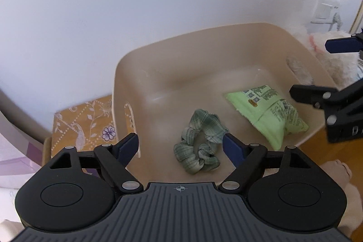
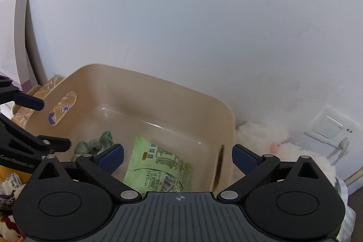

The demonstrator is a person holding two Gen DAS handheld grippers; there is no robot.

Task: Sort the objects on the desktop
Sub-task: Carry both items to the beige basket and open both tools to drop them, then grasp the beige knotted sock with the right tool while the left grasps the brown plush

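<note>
A beige plastic bin (image 1: 140, 53) stands against the white wall. Inside it lie a green plaid scrunchie (image 1: 199, 144) and a light green snack packet (image 1: 270, 110). My left gripper (image 1: 180, 146) is open and empty, hovering over the bin's near edge just above the scrunchie. My right gripper (image 2: 178, 157) is open and empty over the bin's right part, above the packet (image 2: 158, 171); the scrunchie (image 2: 95, 144) shows to its left. The right gripper also shows in the left wrist view (image 1: 317, 74), and the left gripper in the right wrist view (image 2: 43, 121).
A fluffy white plush (image 2: 283, 146) lies right of the bin (image 2: 204, 96) against the wall. A wall socket (image 2: 329, 126) is at far right. An orange floral box (image 1: 79, 124) sits left of the bin. Small items (image 2: 11, 183) lie at lower left.
</note>
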